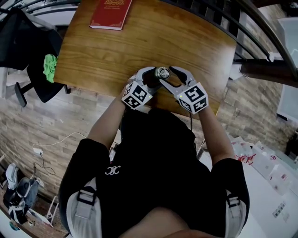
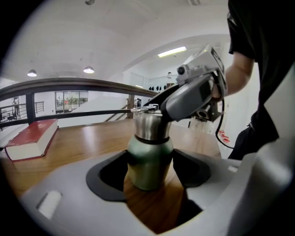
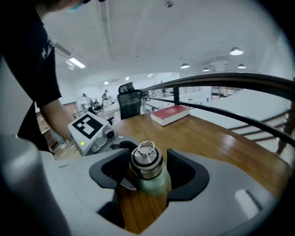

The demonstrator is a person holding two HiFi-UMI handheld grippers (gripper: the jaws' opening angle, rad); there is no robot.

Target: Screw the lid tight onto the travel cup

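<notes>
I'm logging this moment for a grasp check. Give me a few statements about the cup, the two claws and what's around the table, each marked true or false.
1. The green travel cup stands upright on the wooden table. True.
2. The left claw grips the steel lid. False: it is shut on the cup's green body, and the right claw is on the lid.
3. The lid sits on top of the cup. True.
4. The red hardcover book touches the cup. False: it lies apart, at the table's far edge.
5. The bright green cloth lies on the table. False: it is on the black chair beside the table.
</notes>
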